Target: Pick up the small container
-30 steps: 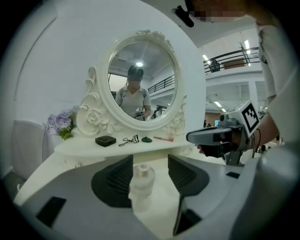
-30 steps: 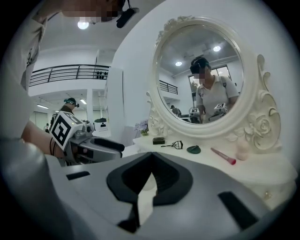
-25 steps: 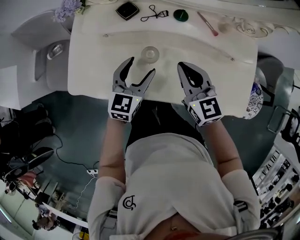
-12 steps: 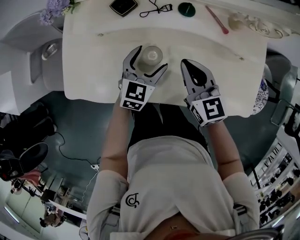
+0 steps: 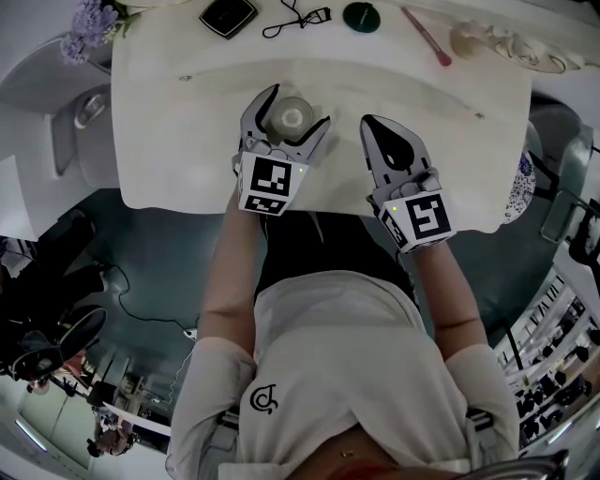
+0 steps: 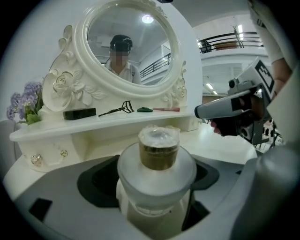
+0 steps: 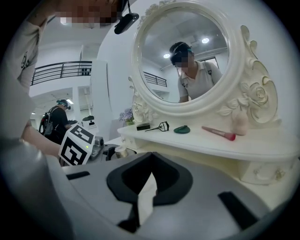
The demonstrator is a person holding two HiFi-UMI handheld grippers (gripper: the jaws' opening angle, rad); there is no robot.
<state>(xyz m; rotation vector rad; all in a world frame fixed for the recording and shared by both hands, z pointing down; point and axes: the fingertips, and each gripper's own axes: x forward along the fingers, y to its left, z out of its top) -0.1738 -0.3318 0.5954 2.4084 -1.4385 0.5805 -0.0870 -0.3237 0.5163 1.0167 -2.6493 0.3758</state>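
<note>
The small container (image 5: 289, 119), a frosted jar with a brownish neck and a clear cap, stands upright on the white dressing table (image 5: 169, 141). My left gripper (image 5: 295, 108) is open wide with a jaw on either side of the jar. In the left gripper view the jar (image 6: 157, 159) fills the middle, and a dark pad shows clear of it on each side. My right gripper (image 5: 389, 131) hovers shut and empty over the table to the jar's right, also seen in the left gripper view (image 6: 225, 107).
On the raised back shelf lie a black compact (image 5: 228, 14), an eyelash curler (image 5: 295, 14), a green disc (image 5: 361, 16) and a pink brush (image 5: 422, 36). An oval mirror (image 6: 126, 42) stands behind. Purple flowers (image 5: 89, 23) sit at the far left. The table's near edge (image 5: 187, 199) is by my body.
My left gripper moved forward to the jar, its jaws spread wider, and they now stand on both sides of it. The right gripper has stayed about where it was.
</note>
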